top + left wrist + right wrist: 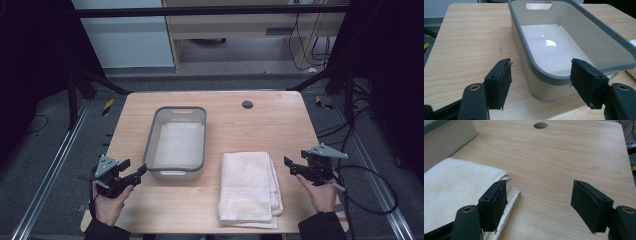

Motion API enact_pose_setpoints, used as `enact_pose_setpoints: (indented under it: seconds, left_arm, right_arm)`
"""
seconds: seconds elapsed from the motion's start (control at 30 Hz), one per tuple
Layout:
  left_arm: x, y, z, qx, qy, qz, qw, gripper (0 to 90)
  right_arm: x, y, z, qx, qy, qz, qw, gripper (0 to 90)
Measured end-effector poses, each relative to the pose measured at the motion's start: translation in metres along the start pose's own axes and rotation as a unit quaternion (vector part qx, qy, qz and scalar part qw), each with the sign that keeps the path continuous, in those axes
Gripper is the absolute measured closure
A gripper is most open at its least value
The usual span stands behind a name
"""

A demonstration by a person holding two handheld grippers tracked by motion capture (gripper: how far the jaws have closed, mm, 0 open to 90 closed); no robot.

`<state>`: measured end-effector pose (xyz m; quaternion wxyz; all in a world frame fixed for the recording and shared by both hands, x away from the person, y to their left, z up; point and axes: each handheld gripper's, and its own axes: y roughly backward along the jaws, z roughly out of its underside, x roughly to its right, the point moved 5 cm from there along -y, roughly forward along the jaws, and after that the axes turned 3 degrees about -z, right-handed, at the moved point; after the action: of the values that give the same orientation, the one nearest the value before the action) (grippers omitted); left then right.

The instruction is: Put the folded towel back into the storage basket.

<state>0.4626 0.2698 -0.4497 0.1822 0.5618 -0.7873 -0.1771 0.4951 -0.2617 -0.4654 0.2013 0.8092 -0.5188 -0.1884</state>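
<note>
Wooden table [260,125], dark room — folded towel [248,187] lies beside the empty grey bin [177,142]. Left gripper [134,172] and right gripper [291,166] hover wide open, holding nothing — probably a start; next, grasp the towel's edge.

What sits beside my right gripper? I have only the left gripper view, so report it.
Observer: A folded white towel lies on the table, just right of the bin.
Operator: Give me the right gripper's state.
Observer: The right gripper is open, its jaws wide apart beside the towel's edge, gripping nothing.
Operator: Tell me what lies past it.
Observer: Bare wood up to a round dark hole near the far edge.
</note>
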Motion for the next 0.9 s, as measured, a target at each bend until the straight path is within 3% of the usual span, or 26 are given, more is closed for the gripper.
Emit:
enact_pose_setpoints:
  seconds: [0.4,0.73,0.9]
  left_arm:
    - [0.021,-0.002,-0.017,0.015,-0.005,0.021,0.9997,33.8]
    - [0.051,-0.006,-0.028,0.022,-0.026,0.044,0.9984,34.3]
    - [0.071,-0.010,-0.033,0.020,-0.040,0.058,0.9973,34.4]
  right_arm:
    - [-0.002,0.000,-0.018,0.014,-0.005,-0.006,0.9999,28.4]
    - [-0.011,-0.004,-0.029,0.027,-0.010,-0.021,0.9994,28.8]
    - [-0.018,-0.008,-0.035,0.025,0.000,-0.027,0.9993,28.6]
